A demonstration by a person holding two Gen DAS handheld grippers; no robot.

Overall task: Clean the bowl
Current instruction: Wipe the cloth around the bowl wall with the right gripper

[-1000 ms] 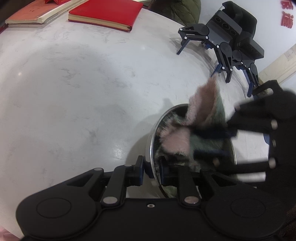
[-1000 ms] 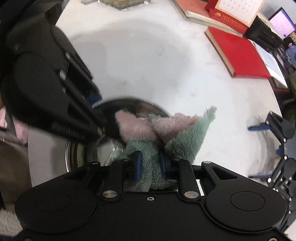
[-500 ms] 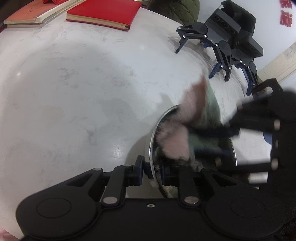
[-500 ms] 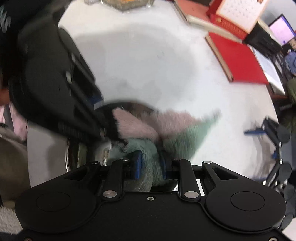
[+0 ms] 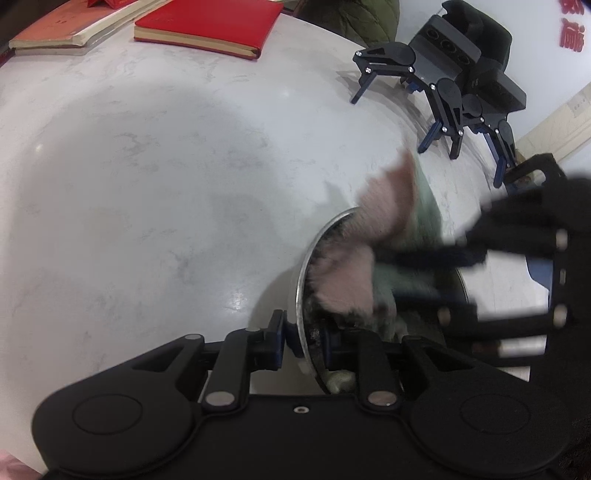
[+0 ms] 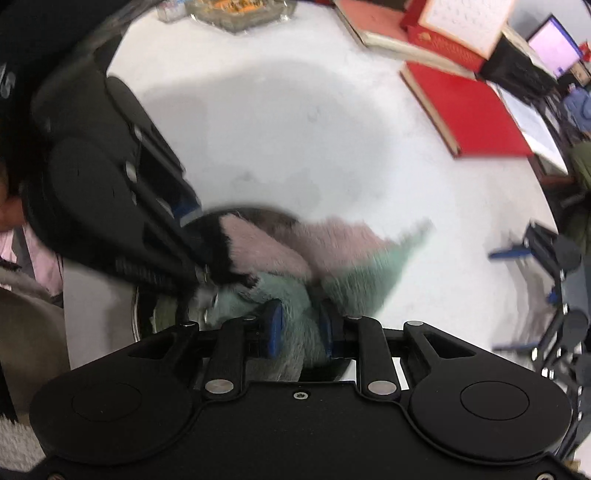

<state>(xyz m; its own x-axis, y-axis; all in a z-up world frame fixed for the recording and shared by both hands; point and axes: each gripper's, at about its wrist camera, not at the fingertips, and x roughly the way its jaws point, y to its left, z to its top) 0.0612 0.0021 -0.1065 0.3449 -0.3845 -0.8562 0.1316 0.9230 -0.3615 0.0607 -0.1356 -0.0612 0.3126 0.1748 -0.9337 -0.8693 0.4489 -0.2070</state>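
Since a second ago, my right gripper [image 6: 300,334], clamped on the cloth [image 6: 295,258], lifts slightly; my left gripper [image 5: 303,341] pinches the bowl [image 5: 301,280] rim, open table [image 5: 147,184] beyond.

Both wrist cameras look steeply down, close over the bowl [image 5: 301,291]; each view shares the cloth [image 6: 295,266] and table [image 5: 147,184].

My left tongs [image 5: 303,338] sit at the near rim of the bowl [image 5: 301,280], one finger outside the wall, one inside. The cloth [image 6: 295,266] lies in the bowl, spilling over its far edge, gripped in my right tongs [image 6: 300,328]. The bowl stands on the table [image 5: 147,184]. Books [image 5: 207,26] lie at the far edge; spare tongs [image 5: 443,81] rest far right.
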